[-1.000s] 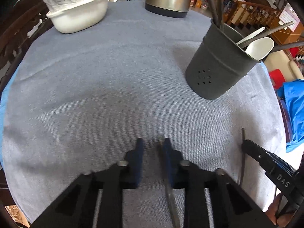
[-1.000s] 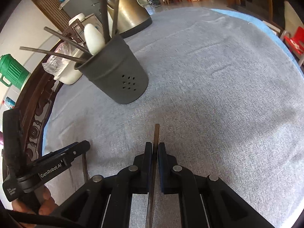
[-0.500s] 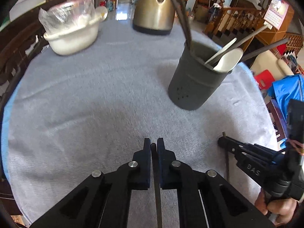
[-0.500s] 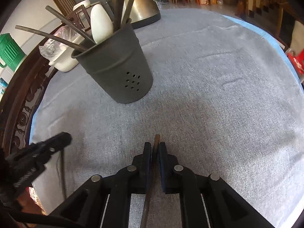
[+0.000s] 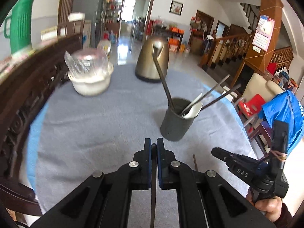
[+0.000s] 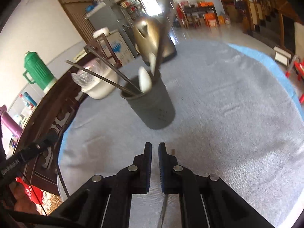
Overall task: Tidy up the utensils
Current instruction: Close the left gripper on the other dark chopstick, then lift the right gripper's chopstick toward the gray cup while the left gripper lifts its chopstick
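A thin dark utensil (image 5: 153, 199) is pinched between the left gripper (image 5: 154, 144) fingers. Right gripper (image 6: 155, 148) fingers are held slightly apart; a utensil (image 6: 163, 210) is seen beside the right finger, grip unclear

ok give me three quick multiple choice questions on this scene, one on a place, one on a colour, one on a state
1. Where is the kettle? A beyond the utensil holder B in a bowl C on the floor
2. The spoon in the holder is: A red B white C green
3. The left gripper's jaws are: A wide open B shut on a thin dark stick C shut on the spoon
Answers: A, it stands behind the holder; B, its white bowl pokes above the rim; B, the stick runs between the closed jaws.
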{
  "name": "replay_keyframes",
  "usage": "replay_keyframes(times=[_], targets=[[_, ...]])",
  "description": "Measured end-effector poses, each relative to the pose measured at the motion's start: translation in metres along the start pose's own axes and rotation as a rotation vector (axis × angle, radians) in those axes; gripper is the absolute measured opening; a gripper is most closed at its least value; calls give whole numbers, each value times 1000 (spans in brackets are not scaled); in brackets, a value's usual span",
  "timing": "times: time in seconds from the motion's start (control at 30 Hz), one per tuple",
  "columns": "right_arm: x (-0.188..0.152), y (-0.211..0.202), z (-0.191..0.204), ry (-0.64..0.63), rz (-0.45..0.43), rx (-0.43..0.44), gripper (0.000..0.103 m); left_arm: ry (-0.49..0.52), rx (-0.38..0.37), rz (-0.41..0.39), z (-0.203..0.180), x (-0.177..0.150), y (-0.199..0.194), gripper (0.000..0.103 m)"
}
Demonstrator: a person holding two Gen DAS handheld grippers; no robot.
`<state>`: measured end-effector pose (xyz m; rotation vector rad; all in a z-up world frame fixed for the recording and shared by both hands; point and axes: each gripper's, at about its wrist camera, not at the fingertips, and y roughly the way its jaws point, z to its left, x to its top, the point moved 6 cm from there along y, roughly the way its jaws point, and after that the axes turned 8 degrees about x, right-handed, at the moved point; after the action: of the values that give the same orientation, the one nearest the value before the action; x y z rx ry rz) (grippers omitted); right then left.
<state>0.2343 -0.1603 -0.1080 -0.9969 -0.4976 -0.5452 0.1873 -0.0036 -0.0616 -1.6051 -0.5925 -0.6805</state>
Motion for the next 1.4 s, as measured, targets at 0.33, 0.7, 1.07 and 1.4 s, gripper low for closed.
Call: replay_keyframes(times=[0.33,0.7,1.07,1.4], targets=[[-8,26,-36,172,132,-32,23,-49,-32,-32,12,-8,-17,6],[-25,91,-29,67,318,-188,29,-16,-53,-178,6,0,-71,5],[-12,44,-1,-25,130,-152,6,-10,-32,-202,7,-2,-74,6],[-1,41,-11,70,176,-90,31,-30,-18,-214,17,-10,-81,6]])
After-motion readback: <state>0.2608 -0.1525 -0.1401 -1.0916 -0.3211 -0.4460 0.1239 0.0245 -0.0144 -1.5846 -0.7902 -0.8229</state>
